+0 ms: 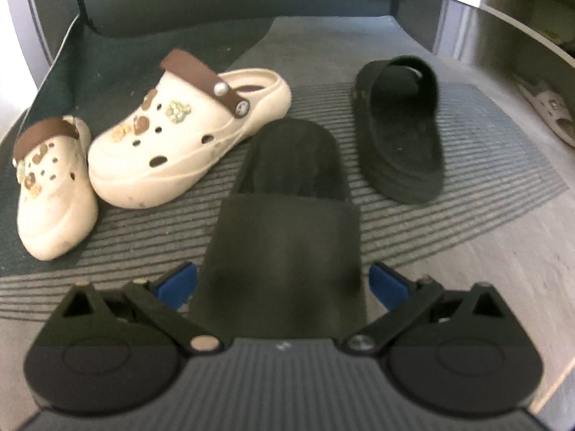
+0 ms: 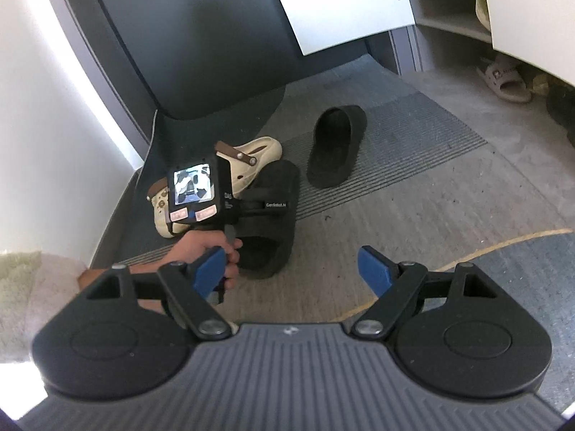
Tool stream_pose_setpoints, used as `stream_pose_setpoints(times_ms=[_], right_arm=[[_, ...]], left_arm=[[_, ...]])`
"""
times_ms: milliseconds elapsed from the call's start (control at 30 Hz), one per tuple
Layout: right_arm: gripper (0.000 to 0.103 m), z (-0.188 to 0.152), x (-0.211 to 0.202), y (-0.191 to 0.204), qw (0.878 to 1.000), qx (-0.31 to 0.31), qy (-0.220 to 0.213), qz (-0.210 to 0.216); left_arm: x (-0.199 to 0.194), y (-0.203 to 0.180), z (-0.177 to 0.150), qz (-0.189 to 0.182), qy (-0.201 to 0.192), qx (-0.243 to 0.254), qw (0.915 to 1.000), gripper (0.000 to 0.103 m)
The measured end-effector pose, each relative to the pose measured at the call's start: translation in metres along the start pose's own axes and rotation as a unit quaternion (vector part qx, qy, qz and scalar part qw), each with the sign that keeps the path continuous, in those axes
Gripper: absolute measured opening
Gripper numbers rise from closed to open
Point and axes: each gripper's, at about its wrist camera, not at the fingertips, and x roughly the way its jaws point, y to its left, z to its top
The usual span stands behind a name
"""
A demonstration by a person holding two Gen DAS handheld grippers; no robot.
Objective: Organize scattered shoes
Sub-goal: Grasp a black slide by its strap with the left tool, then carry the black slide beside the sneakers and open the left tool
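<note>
On striped grey doormat [image 1: 467,165] – near black foam slide sandal [image 1: 287,215] lies between left gripper [image 1: 284,283] blue pads, jaws wide, whether pads press it cannot be told; second black slide [image 1: 399,133] just beyond to right; two cream clogs with brown straps [image 1: 179,125] at left – right gripper [image 2: 291,269] wide open, empty, above bare floor

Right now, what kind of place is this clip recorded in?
Probably a home entryway. A striped doormat lies before a dark door, with cream clogs and black slides scattered on it, and an open shoe cabinet holds a pale sandal.
</note>
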Motion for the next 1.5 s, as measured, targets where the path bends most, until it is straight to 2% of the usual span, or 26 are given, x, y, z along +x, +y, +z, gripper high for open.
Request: stream_pose_setpoints(times_ms=[167, 300, 433, 633, 867, 1200, 1400, 1467, 1500], right_arm=[[0.083, -0.001, 0.000, -0.007, 1.000, 0.005, 0.003, -0.011], [0.083, -0.004, -0.016, -0.004, 1.000, 0.005, -0.004, -0.026], [0.083, -0.004, -0.031, -0.002, 0.999, 0.003, -0.015, -0.038], [0.083, -0.013, -0.062, 0.000, 0.999, 0.006, -0.029, -0.042], [0.083, -0.023, -0.095, -0.011, 0.997, 0.014, -0.044, -0.057], [0.083, -0.037, -0.112, -0.036, 0.995, 0.037, -0.041, -0.077], [0.083, -0.037, -0.107, -0.037, 0.996, 0.043, -0.040, -0.071], [0.083, -0.038, -0.106, -0.036, 0.996, 0.042, -0.040, -0.072], [0.083, -0.038, -0.106, -0.036, 0.996, 0.043, -0.040, -0.073]], left_arm=[[-0.009, -0.005, 0.000, 0.002, 0.001, -0.036, 0.9993, 0.093], [-0.031, -0.014, 0.000, 0.003, -0.018, -0.036, 0.9992, 0.088], [-0.058, -0.021, -0.008, -0.003, -0.017, -0.042, 0.9990, 0.087], [-0.094, -0.027, -0.034, -0.016, 0.023, -0.078, 0.9966, 0.086], [-0.132, -0.048, -0.065, -0.035, 0.051, -0.087, 0.9943, 0.087], [-0.129, -0.087, -0.126, -0.032, 0.093, -0.037, 0.9945, 0.088], [-0.134, -0.094, -0.135, -0.032, 0.061, 0.008, 0.9976, 0.088], [-0.142, -0.091, -0.138, -0.034, 0.041, 0.013, 0.9985, 0.091], [-0.147, -0.088, -0.139, -0.035, 0.028, 0.011, 0.9989, 0.096]])
